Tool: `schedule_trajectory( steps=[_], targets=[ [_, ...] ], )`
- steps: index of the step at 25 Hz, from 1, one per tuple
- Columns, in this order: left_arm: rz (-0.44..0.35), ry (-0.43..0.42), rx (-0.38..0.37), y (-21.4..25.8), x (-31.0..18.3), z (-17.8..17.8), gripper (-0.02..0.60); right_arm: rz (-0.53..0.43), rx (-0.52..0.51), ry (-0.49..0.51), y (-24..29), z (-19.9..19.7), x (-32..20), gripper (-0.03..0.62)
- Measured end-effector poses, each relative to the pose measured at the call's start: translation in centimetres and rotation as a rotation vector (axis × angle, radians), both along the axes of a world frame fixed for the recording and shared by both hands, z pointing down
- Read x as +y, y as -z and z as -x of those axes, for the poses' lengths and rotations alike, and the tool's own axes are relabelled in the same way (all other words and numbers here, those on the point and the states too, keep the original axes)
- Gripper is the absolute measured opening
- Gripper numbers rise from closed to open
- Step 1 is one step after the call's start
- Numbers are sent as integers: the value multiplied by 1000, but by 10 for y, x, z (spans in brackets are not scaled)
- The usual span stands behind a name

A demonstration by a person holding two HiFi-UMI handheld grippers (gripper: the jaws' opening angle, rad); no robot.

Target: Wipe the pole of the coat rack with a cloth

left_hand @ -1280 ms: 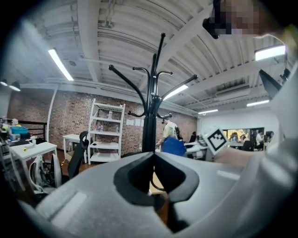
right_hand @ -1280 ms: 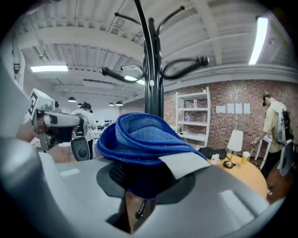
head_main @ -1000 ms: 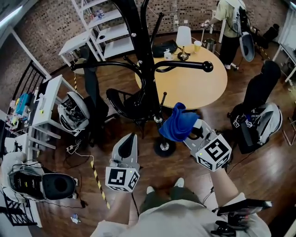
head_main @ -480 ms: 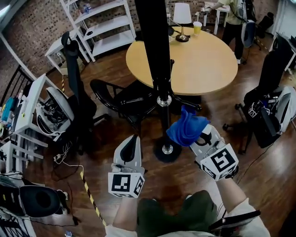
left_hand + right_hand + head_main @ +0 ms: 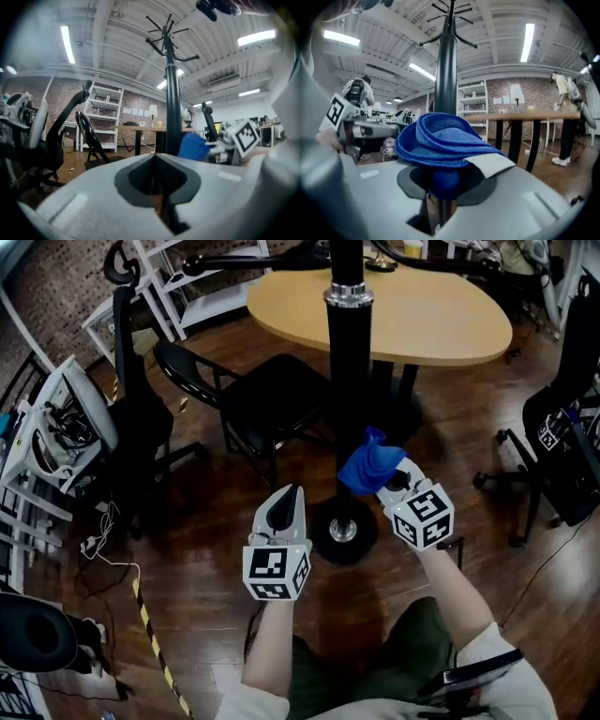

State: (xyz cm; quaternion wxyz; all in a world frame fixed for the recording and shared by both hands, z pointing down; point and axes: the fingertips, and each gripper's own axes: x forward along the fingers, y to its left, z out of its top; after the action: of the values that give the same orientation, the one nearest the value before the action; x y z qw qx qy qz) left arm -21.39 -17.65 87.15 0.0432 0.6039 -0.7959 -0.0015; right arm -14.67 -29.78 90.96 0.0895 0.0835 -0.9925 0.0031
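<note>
A folded blue cloth (image 5: 440,140) is pinched in the right gripper (image 5: 392,482) and held just beside the coat rack's black pole (image 5: 347,381), low above its round base (image 5: 342,531); contact cannot be told. The left gripper (image 5: 284,505) is pressed together, empty, left of the base.

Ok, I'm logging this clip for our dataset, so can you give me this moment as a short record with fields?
left gripper: shut, empty, held low to the left of the base
right gripper: shut on the blue cloth
blue cloth: just right of the pole's lower part; contact unclear
pole: black, upright
round base: on the floor, between the two grippers
behind: round table, black chair
</note>
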Motion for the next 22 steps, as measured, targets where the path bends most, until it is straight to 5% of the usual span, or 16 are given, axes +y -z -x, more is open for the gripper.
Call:
schedule_trajectory(
  steps=[6, 10, 13, 18, 22],
  targets=[
    [-66, -8, -2, -69, -5, -6, 0, 106, 323, -26, -312, 3, 15, 103],
    [-96, 60, 12, -77, 10, 15, 0, 282, 416, -31, -388, -8, 32, 101],
    [-111, 57, -21, -68, 20, 22, 0, 209, 274, -3, -305, -4, 42, 100],
    [-98, 69, -7, -48, 37, 31, 0, 63, -185, 107, 24, 4, 71, 101],
    [-20, -23, -120, -24, 33, 8, 0, -75, -323, 179, 196, 11, 94, 101]
  ],
)
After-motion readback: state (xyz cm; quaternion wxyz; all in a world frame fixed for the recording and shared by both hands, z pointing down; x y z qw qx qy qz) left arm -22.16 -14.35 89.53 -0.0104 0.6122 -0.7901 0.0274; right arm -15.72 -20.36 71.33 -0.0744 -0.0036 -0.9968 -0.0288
